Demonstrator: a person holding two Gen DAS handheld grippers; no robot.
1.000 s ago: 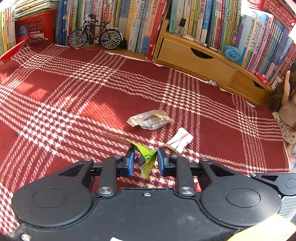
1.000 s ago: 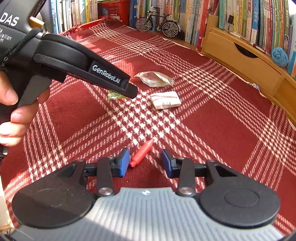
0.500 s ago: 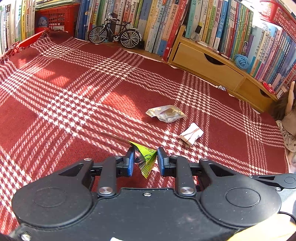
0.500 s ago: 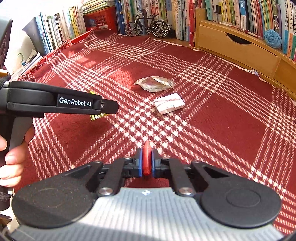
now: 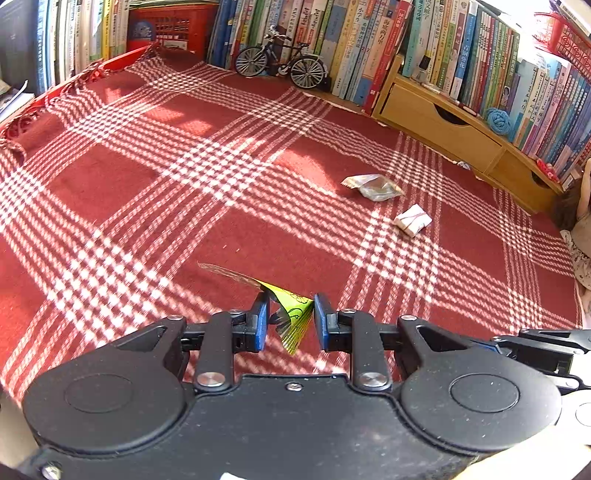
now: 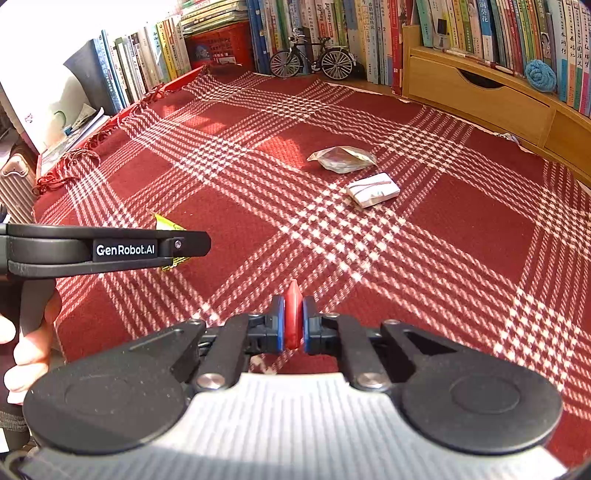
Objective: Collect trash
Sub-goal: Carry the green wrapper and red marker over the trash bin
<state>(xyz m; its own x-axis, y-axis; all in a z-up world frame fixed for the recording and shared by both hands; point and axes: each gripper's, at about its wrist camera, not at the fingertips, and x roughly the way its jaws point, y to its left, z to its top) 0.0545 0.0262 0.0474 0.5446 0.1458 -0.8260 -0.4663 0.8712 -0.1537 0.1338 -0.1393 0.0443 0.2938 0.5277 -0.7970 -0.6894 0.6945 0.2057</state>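
My left gripper (image 5: 288, 319) is shut on a crumpled yellow-green wrapper (image 5: 291, 314), held above the red plaid cloth (image 5: 184, 192). In the right wrist view the left gripper (image 6: 173, 245) shows at the left with the wrapper (image 6: 166, 223) sticking out behind its fingers. My right gripper (image 6: 293, 321) is shut on a small red pointed piece (image 6: 293, 314), lifted a little off the cloth. A clear crumpled wrapper (image 5: 373, 186) (image 6: 341, 158) and a small white packet (image 5: 412, 219) (image 6: 373, 190) lie on the cloth further ahead.
Rows of books (image 5: 369, 44) line the back and sides. A model bicycle (image 5: 282, 64) stands at the back, a red crate (image 5: 166, 27) left of it, a wooden drawer unit (image 5: 443, 125) at the right. A person's hand (image 6: 26, 343) holds the left gripper's handle.
My right gripper shut on the red piece and lifted it off the cloth. My left gripper moved leftward and back with the yellow-green wrapper still in it.
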